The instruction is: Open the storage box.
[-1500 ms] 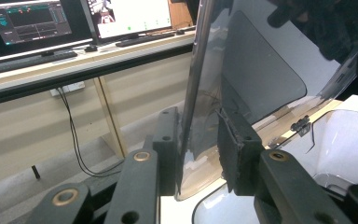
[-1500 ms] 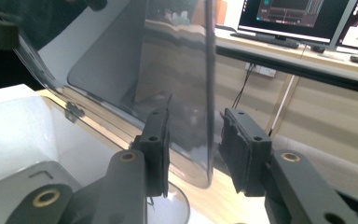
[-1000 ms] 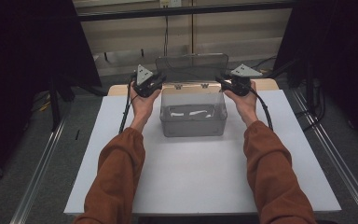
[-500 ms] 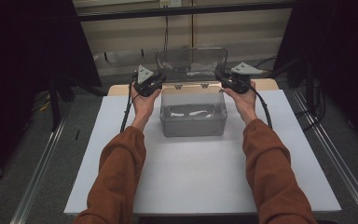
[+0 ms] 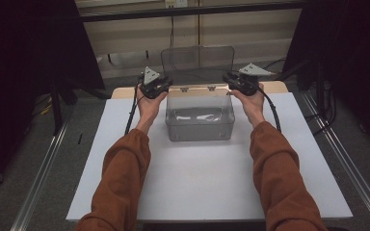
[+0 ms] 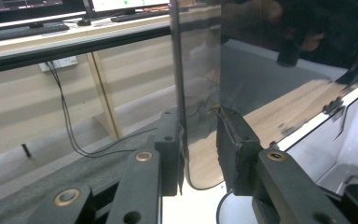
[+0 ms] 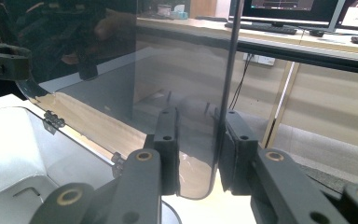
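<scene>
At the far middle of the white tabletop (image 5: 125,159) sits a clear box (image 5: 200,120), its hinged lid (image 5: 198,60) upright. Left hand-held gripper (image 5: 160,85) straddles the lid's left edge, jaws slightly apart; right hand-held gripper (image 5: 233,82) likewise. Judging by this, both should move evenly, avoiding hinge twist.

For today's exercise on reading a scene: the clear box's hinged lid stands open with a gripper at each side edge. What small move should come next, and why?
Probably open both grippers and draw them back. The lid stands about upright over the box, past its hinges. The left gripper and right gripper each straddle a lid edge, though contact is unclear. Whether the lid stays up alone is a guess.
</scene>
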`<state>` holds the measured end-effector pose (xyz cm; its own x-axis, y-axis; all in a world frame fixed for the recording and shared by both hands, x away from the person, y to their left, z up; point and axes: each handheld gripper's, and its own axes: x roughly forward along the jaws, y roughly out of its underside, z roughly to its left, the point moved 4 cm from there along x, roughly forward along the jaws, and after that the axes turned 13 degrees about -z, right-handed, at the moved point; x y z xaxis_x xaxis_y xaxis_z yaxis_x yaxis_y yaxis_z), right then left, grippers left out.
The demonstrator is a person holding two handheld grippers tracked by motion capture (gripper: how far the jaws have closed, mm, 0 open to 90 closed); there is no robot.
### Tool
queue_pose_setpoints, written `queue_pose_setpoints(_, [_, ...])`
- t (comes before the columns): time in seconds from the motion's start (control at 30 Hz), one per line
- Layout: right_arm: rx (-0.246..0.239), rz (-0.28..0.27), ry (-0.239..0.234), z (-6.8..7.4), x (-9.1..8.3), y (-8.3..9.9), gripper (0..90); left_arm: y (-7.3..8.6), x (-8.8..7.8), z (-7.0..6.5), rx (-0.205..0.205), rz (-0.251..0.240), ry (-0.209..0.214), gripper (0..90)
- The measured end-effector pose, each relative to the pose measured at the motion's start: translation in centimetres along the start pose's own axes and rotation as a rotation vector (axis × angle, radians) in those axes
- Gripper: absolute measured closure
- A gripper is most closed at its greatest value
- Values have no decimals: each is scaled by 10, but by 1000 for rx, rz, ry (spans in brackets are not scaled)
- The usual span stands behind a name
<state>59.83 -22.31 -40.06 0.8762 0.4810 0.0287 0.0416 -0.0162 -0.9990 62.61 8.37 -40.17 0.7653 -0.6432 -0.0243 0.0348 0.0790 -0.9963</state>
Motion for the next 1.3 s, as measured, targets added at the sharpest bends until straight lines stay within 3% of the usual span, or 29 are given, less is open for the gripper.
queue_pose_setpoints(0.03, [-2, 5, 0, 0, 0, 0, 703, 0, 0, 0, -19, -3, -1, 709])
queue_pose_setpoints(0.17, [-1, 11, -1, -1, 0, 1, 692, 0, 0, 1, -25, 1, 3, 719])
queue_pose_setpoints(0.23, [6, 10, -2, -1, 0, 1, 682, -1, 0, 1, -8, 3, 1, 724])
queue_pose_setpoints(0.57, [27, 23, 6, -3, 2, 10, 676, 0, 2, 3, -56, 4, -5, 737])
queue_pose_setpoints(0.8, [58, 28, 12, -4, 4, 15, 706, -1, 4, 4, -73, 29, -7, 740])
queue_pose_setpoints(0.93, [72, 34, 16, -5, 5, 16, 722, 0, 5, 6, -109, 40, -11, 738])
queue_pose_setpoints(1.07, [86, 44, 20, -5, 5, 15, 726, 2, 7, 6, -119, 69, -6, 718])
queue_pose_setpoints(1.13, [84, 54, 19, -6, 6, 15, 729, 3, 7, 7, -147, 79, -1, 714])
queue_pose_setpoints(1.17, [98, 60, 20, -6, 6, 14, 731, 4, 8, 6, -168, 77, -7, 709])
queue_pose_setpoints(1.23, [103, 58, 20, -7, 7, 14, 731, 4, 8, 6, -161, 100, -9, 708])
queue_pose_setpoints(1.27, [129, 67, 26, -8, 7, 14, 734, 4, 10, 5, -186, 96, -21, 705])
queue_pose_setpoints(1.3, [142, 64, 26, -8, 8, 14, 735, 4, 10, 5, -167, 105, -27, 703])
